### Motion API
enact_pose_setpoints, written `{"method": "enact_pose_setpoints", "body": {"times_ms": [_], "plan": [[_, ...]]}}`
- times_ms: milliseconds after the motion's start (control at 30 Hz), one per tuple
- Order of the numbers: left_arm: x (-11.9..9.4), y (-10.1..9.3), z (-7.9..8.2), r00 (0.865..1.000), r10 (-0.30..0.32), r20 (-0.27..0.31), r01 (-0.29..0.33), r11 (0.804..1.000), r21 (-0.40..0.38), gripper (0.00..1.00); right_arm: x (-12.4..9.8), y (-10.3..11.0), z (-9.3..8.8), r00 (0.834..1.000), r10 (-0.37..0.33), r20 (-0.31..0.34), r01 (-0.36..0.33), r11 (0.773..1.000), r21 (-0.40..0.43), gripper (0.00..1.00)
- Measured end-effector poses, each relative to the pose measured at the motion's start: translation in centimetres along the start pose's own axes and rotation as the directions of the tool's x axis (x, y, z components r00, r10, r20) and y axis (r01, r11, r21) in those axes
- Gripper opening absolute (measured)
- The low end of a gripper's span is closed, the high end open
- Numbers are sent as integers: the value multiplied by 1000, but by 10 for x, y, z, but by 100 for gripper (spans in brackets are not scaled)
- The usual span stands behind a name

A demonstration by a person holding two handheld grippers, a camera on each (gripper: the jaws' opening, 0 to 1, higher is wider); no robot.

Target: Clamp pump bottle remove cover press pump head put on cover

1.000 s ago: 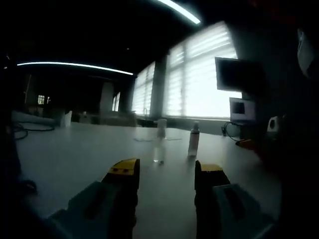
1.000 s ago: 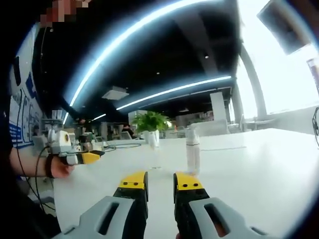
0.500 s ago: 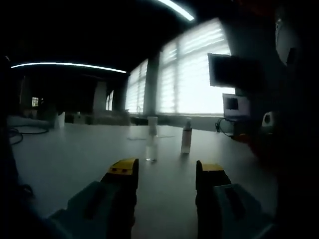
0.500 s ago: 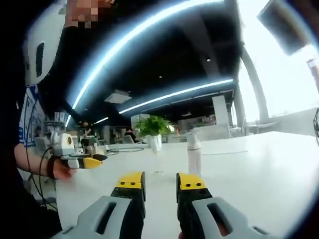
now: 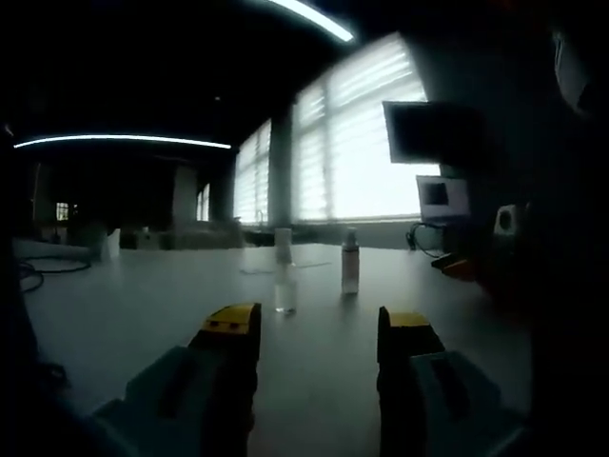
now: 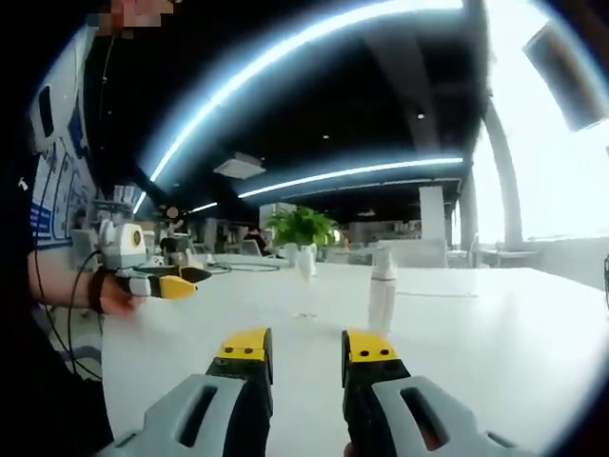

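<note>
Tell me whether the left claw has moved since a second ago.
Yes. In the right gripper view the left claw sits nearer the potted plant than before, though that camera shifted too.

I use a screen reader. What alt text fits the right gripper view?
The right gripper, fingers open and empty, points across a white table at a capped pump bottle standing upright. At the left, a hand holds the left gripper above the table.

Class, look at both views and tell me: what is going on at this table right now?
A person holds a hand-held gripper in each hand above a white table. The left hand-held gripper and the right hand-held gripper are both open and empty. A pump bottle and a small clear cover stand apart on the table, untouched. Clamping has not begun.
</note>
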State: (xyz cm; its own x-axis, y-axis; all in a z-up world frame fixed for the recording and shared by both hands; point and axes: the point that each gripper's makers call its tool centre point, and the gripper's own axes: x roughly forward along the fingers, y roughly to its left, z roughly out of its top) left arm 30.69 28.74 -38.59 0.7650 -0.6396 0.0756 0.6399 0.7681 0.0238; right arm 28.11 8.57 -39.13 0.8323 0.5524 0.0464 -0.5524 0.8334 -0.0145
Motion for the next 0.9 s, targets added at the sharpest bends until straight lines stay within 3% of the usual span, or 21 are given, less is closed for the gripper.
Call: {"method": "enact_pose_setpoints", "body": {"times_ms": [267,633,733,900], "plan": [[-1,5,-2,1000,-5,-2,5,998,-62,41,1,-2,-1,1000,-22,-8,22,1000,-5,23],[0,5,-5,1000,-21,-10,21,1000,-22,41,1,-4,-4,1000,-9,-14,9,1000,10,23],[-1,10,-2,1000,7,-1,-7,1000,9,41,1,-5,-4,1000,-10,-10,10,1000,4,22],[2,-4,-7,999,3,-35,-1,999,51,41,0,-6,-2,1000,-19,5,19,1000,10,22]]}}
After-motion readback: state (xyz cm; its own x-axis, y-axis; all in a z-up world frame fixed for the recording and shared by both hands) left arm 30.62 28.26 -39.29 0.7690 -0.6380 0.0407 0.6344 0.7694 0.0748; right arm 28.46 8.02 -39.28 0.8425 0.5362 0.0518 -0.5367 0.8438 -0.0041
